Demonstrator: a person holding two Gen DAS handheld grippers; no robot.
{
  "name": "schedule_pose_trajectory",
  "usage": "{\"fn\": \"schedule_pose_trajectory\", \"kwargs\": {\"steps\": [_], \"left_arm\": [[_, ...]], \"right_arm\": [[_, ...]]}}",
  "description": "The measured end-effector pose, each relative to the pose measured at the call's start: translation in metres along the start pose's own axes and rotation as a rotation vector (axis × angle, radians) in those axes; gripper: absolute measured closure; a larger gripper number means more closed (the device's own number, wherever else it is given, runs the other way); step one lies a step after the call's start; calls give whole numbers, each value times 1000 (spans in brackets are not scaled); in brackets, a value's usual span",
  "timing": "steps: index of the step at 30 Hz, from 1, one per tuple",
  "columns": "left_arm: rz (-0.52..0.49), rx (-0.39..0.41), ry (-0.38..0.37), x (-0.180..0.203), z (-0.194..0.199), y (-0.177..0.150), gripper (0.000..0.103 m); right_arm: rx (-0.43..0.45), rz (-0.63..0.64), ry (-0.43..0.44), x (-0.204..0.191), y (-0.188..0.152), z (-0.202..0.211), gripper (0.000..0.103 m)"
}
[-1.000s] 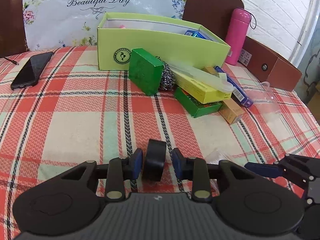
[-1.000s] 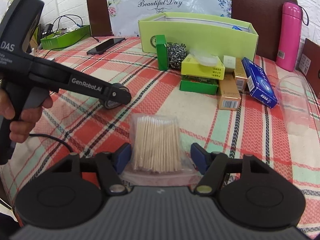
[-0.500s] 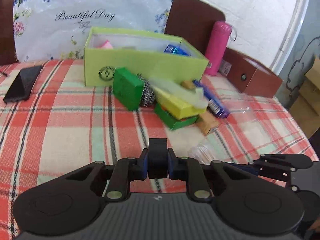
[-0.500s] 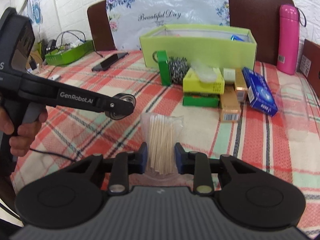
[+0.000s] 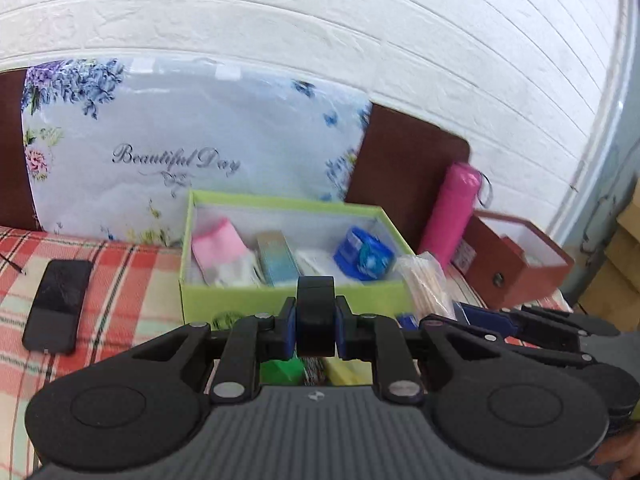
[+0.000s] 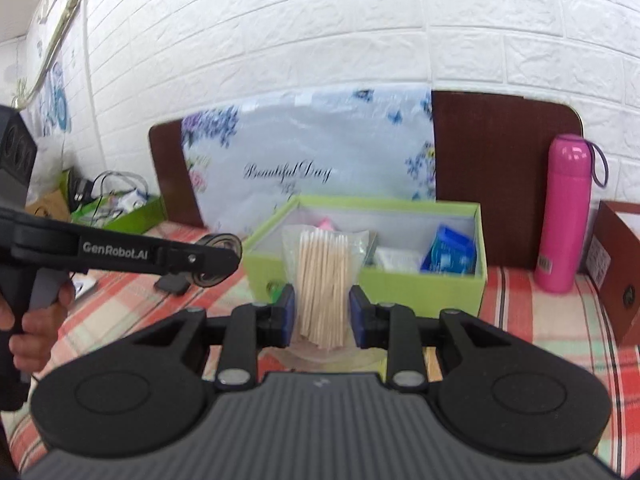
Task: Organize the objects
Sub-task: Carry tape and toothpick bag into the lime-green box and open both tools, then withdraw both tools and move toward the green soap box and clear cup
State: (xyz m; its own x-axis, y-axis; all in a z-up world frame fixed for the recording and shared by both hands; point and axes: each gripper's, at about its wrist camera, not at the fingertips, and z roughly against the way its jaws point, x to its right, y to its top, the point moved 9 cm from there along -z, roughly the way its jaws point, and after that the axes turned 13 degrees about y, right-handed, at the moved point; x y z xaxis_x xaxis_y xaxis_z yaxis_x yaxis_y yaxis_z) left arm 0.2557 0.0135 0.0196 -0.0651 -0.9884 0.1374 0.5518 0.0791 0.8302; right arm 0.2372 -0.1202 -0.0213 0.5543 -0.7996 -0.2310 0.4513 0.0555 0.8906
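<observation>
My left gripper [image 5: 316, 330] is shut on a black tape roll [image 5: 316, 312] and holds it in the air in front of the lime green box [image 5: 248, 300]. My right gripper [image 6: 322, 314] is shut on a clear bag of wooden sticks [image 6: 322, 276], also lifted, in front of the same box [image 6: 420, 288]. The box holds a pink packet [image 5: 218, 246], a teal carton [image 5: 276, 260] and a blue pack [image 5: 362, 256]. The tape roll also shows in the right wrist view [image 6: 216, 258], and the stick bag in the left wrist view [image 5: 426, 284].
A black phone [image 5: 56, 306] lies on the plaid cloth at the left. A pink flask [image 6: 566, 212] and a brown box [image 5: 520, 264] stand right of the green box. A floral bag [image 5: 168, 152] leans behind it. Green and yellow boxes [image 5: 282, 372] lie below my left gripper.
Both grippers closed on their objects, then lifted them off the table and carried them forward toward the green box, whose inside now shows.
</observation>
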Motion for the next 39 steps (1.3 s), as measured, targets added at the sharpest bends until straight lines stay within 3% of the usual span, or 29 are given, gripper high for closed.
{"fn": "schedule_pose_trajectory", "kwargs": {"steps": [8, 14, 16, 17, 18, 19, 20, 21, 23, 27, 32, 35, 39], "left_arm": [[42, -10, 85, -22, -67, 48, 85], [51, -45, 119, -39, -114, 55, 85], [44, -35, 117, -41, -125, 52, 85], [38, -20, 113, -41, -130, 50, 75], [19, -23, 110, -41, -135, 46, 46], [0, -31, 125, -42, -139, 42, 35], [-8, -20, 146, -44, -138, 39, 32], [-16, -8, 136, -44, -136, 36, 32], [-21, -8, 127, -44, -132, 33, 32], [-21, -13, 154, -42, -116, 33, 32], [23, -29, 178, -33, -77, 33, 32], [23, -32, 202, -27, -53, 25, 32], [31, -14, 182, -17, -24, 10, 31]], "right_arm": [[4, -34, -30, 40, 34, -81, 76], [-17, -48, -27, 50, 31, -138, 75], [-30, -36, -29, 52, 25, -154, 70], [-44, -27, -23, 54, 21, -163, 56], [-72, -15, -29, 55, 15, -171, 47], [-93, -1, -50, 57, 10, -175, 37], [-103, 17, -63, 58, 7, -177, 37], [-106, 30, -65, 59, 4, -176, 36], [-103, 37, -60, 57, 2, -169, 24], [-55, 71, -81, 53, 11, -144, 17], [12, 103, -100, 39, 22, -94, 1], [42, 127, -115, 27, 21, -62, 0], [67, 121, -127, 14, 11, -21, 0]]}}
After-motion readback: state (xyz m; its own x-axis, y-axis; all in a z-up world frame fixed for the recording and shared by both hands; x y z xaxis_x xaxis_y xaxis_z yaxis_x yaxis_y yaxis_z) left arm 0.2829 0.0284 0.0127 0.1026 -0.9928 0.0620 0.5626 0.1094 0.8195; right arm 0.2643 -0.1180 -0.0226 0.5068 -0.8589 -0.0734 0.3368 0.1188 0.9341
